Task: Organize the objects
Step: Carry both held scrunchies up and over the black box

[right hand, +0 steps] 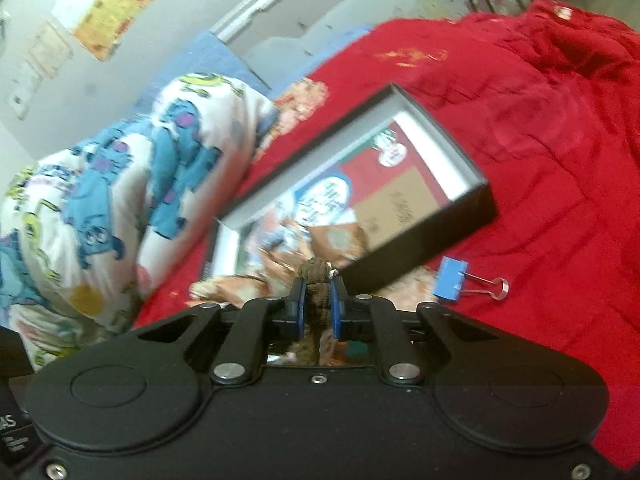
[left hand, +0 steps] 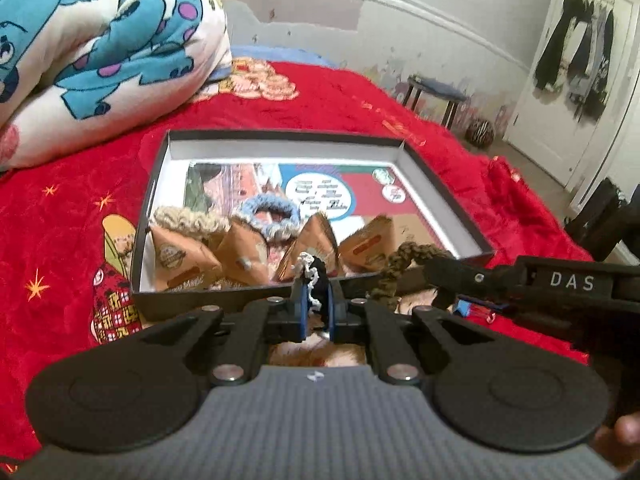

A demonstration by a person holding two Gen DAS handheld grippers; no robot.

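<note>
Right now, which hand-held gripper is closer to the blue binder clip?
Right. The right hand-held gripper, shut on a brown scrunchie, sits just beside the blue binder clip. The left hand-held gripper is farther, beyond the right one.

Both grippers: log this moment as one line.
left gripper: shut on black-and-white scrunchie | right gripper: shut on brown scrunchie | box: open on red blanket

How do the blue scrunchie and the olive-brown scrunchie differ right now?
The blue scrunchie lies loose inside the black box as an open ring; the olive-brown scrunchie is pinched in the right hand-held gripper, stretched, at the box's near edge. Colours differ: light blue versus olive-brown. Both are ruffled fabric loops.
</note>
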